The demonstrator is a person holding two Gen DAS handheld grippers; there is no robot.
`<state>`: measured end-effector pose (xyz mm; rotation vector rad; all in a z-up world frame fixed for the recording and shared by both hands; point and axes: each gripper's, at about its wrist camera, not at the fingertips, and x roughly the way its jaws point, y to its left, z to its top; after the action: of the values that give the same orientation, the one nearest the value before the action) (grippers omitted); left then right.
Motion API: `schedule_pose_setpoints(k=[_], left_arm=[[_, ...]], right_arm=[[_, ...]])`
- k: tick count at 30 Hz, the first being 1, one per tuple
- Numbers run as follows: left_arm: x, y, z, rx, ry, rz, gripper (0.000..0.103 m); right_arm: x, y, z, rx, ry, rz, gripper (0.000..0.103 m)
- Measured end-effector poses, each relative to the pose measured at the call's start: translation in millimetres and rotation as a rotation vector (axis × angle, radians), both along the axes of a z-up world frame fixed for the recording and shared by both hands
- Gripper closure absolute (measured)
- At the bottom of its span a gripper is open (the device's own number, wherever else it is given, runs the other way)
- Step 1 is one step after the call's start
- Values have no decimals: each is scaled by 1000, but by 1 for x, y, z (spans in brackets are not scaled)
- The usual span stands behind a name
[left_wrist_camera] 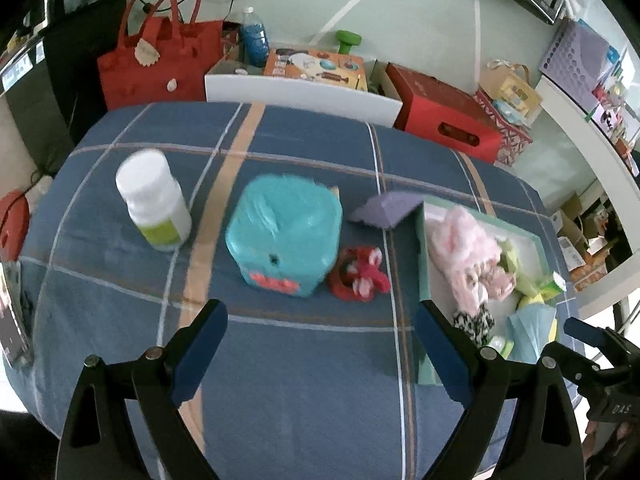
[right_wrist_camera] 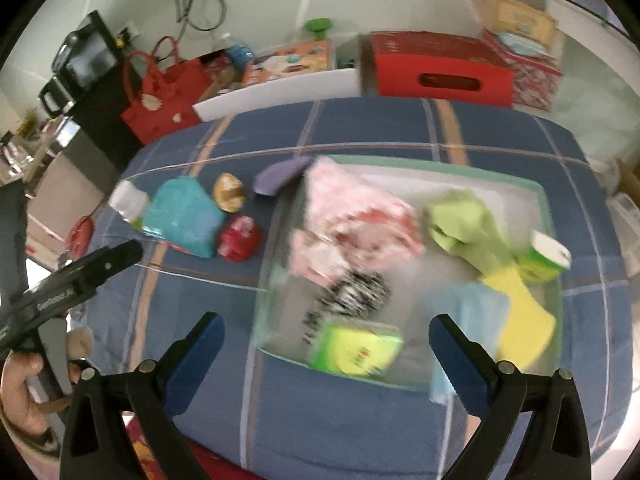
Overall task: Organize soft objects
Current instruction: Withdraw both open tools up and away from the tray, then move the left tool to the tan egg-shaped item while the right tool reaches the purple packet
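A shallow mint-green box [right_wrist_camera: 548, 200] [left_wrist_camera: 422, 248] on the blue checked cloth holds a pink fluffy piece [right_wrist_camera: 352, 224] [left_wrist_camera: 468, 248], a black-and-white scrunchie [right_wrist_camera: 352, 292] [left_wrist_camera: 474, 322], green, yellow and light-blue cloths and a green tissue pack [right_wrist_camera: 356, 350]. Left of the box lie a red-and-white scrunchie [left_wrist_camera: 360, 276] [right_wrist_camera: 240, 242], a teal soft pack [left_wrist_camera: 284, 236] [right_wrist_camera: 184, 216] and a purple cloth [left_wrist_camera: 384, 210] [right_wrist_camera: 280, 178]. My left gripper [left_wrist_camera: 320, 354] hangs open above the cloth in front of the teal pack. My right gripper [right_wrist_camera: 328, 364] is open over the box's near edge, holding nothing.
A white bottle [left_wrist_camera: 154, 200] stands left of the teal pack. A yellow-brown item [right_wrist_camera: 229, 192] lies behind the pack. Past the table's far edge are a red bag [left_wrist_camera: 160, 64], a red carton [left_wrist_camera: 444, 118] and a white board [left_wrist_camera: 300, 94]. A hand [right_wrist_camera: 24, 396] holds the left tool.
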<state>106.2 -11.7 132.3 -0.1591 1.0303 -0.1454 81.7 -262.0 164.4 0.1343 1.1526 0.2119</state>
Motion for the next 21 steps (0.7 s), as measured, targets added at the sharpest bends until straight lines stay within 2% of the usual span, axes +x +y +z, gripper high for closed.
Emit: schedule_pose_setpoints(k=[10, 16, 21], left_arm=[[68, 24, 39, 36, 5, -26, 9], [108, 27, 32, 8, 101, -29, 9], [137, 24, 14, 17, 192, -34, 9]], right_arm=[[70, 40, 25, 48, 9, 58, 0], [103, 56, 13, 44, 41, 60, 0], [131, 57, -10, 148, 101, 11, 7]])
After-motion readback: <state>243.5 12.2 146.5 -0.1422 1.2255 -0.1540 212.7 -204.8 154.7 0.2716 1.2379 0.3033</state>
